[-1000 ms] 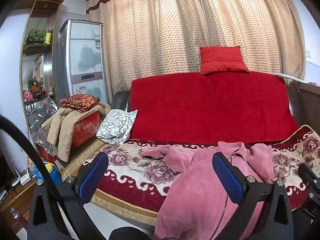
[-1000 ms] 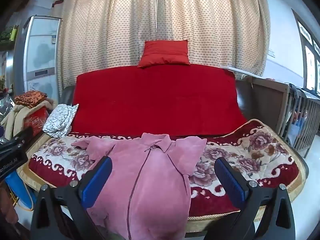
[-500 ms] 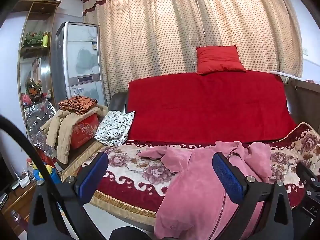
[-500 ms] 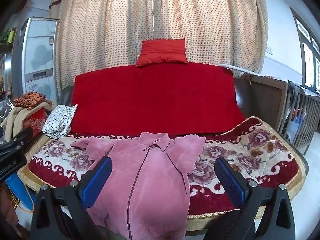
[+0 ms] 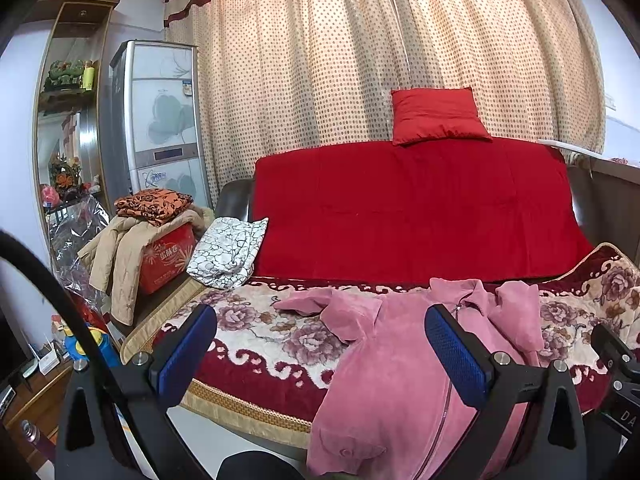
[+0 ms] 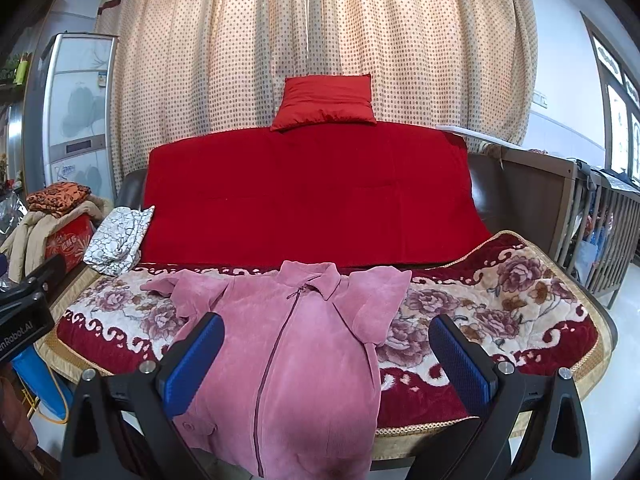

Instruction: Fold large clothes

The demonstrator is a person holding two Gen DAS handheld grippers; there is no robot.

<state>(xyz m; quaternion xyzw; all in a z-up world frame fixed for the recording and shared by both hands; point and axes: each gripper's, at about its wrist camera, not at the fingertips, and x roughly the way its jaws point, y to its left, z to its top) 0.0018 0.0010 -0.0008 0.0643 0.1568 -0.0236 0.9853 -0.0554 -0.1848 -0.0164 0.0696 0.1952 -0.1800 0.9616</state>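
Hovering apart and empty, the left tool (image 5: 320, 350) and right tool (image 6: 326, 354) face one pink jacket (image 6: 296, 356) lying zipped, front up, on the sofa (image 6: 500, 312), its hem hanging over the edge. Folding seems not yet begun; next, each tool likely needs a sleeve.

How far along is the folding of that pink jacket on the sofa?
Done: the pink jacket lies zipped, front up, on the floral sofa cover. In hand: nothing; the left gripper and right gripper are open. Left: every fold.
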